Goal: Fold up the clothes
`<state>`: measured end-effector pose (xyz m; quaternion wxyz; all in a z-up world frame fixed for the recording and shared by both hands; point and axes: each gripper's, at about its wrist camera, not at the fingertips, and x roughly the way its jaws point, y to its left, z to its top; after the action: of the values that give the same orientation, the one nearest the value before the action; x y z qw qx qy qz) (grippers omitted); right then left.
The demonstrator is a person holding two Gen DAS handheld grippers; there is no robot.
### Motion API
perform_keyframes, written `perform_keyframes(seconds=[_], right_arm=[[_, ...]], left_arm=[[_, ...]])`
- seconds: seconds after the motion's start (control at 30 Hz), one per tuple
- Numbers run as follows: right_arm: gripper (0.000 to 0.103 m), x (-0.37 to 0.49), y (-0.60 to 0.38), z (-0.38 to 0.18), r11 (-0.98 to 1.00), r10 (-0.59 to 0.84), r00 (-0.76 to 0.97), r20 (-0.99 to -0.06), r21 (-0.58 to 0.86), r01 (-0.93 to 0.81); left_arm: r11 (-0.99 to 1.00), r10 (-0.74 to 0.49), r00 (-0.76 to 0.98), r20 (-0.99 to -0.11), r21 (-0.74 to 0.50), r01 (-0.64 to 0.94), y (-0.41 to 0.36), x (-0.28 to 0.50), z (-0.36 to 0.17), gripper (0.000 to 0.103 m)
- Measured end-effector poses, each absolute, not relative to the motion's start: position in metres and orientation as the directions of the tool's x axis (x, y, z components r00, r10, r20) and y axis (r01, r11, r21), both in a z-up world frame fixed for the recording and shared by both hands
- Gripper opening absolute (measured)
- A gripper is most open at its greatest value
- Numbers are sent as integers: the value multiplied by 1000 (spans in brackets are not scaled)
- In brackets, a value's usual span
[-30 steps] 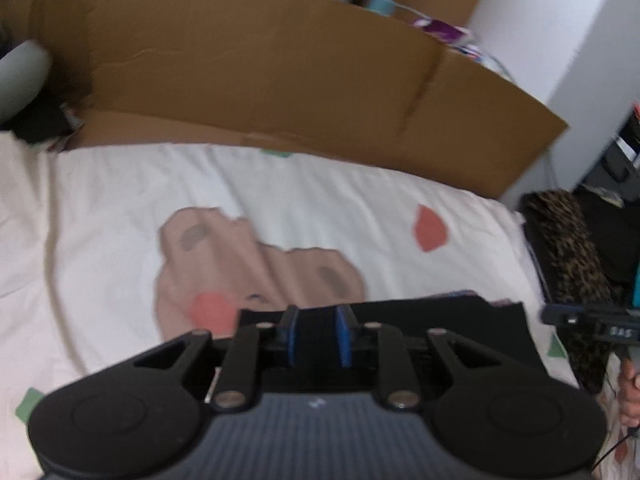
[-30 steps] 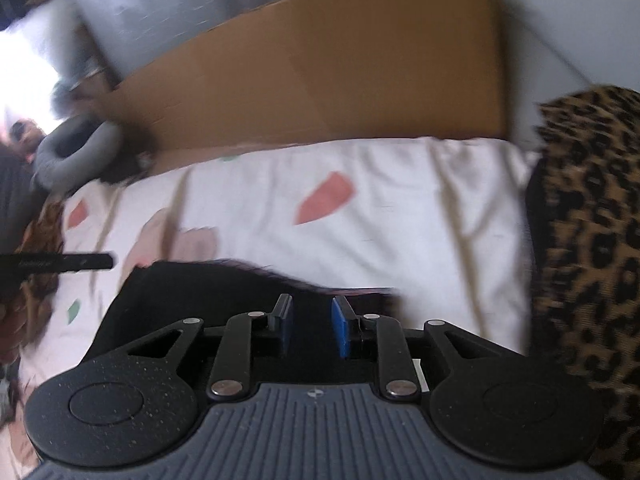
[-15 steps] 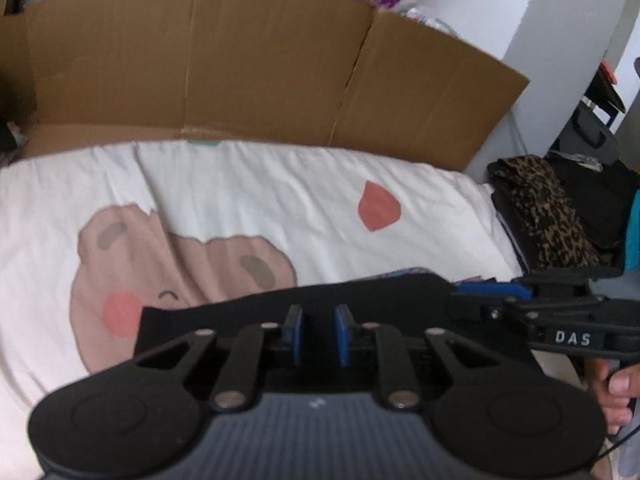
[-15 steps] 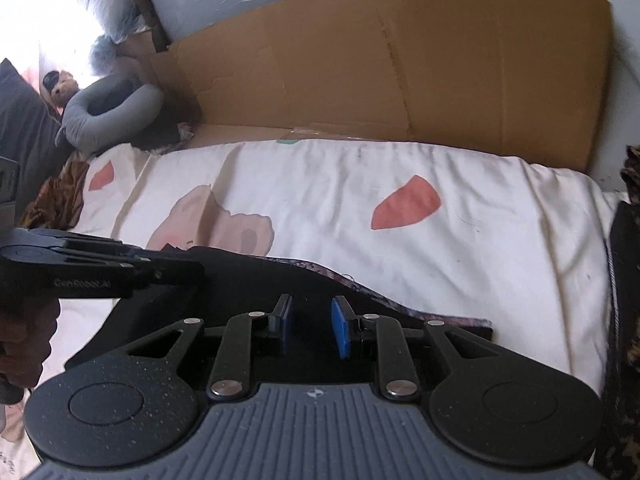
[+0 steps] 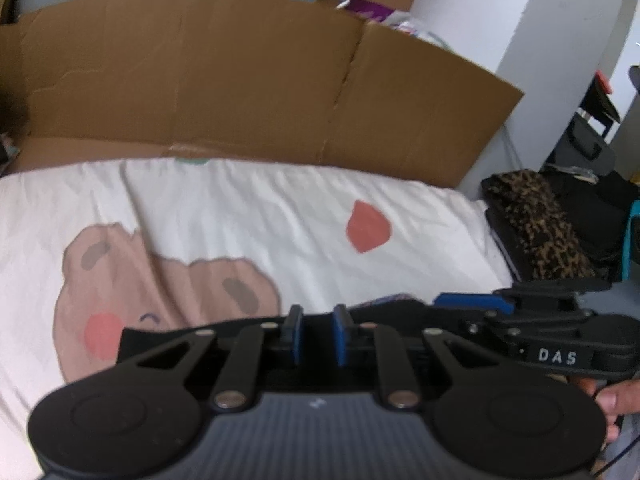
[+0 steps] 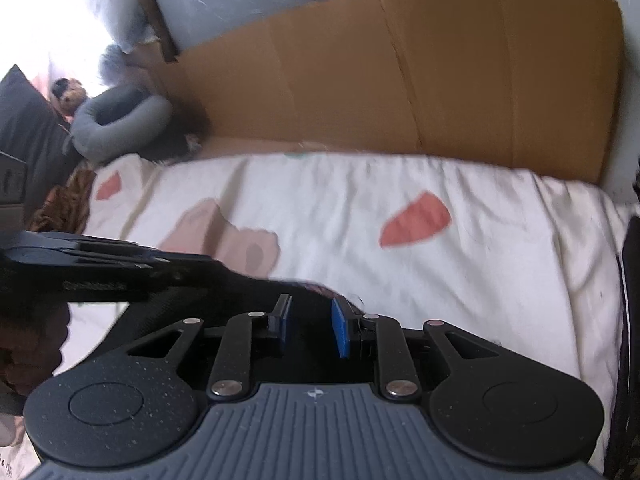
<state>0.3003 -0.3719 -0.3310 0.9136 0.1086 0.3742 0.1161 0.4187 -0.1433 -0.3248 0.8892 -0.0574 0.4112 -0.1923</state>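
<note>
A black garment lies on the white bear-print sheet, with its far edge stretched between my two grippers. My left gripper has that edge between its blue pads and is shut on it. In the same view my right gripper comes in from the right and pinches the edge further along. In the right wrist view the right gripper has the black garment between its pads, with the jaws closing on it. The left gripper reaches in from the left.
A flattened cardboard wall stands along the far side of the bed. A leopard-print cloth and dark things lie off the right edge. A grey neck pillow sits at the far left corner. A hand holds the right gripper.
Both grippers moved across the bed with the garment edge held at their tips. The two grippers came closer together, and each now shows large in the other's view.
</note>
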Motion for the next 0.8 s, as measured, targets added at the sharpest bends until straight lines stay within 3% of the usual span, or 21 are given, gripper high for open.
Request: perform_keyframes(seconds=[0.47, 0.8], right_arm=[[17, 321, -356, -348, 957, 289, 639, -713, 229, -177], [16, 321, -349, -360, 960, 278, 640, -716, 183, -212]], left_arm=[[915, -393, 546, -740, -257, 311, -149, 415, -338, 13], [918, -358, 561, -747, -172, 356, -150, 414, -362, 8]])
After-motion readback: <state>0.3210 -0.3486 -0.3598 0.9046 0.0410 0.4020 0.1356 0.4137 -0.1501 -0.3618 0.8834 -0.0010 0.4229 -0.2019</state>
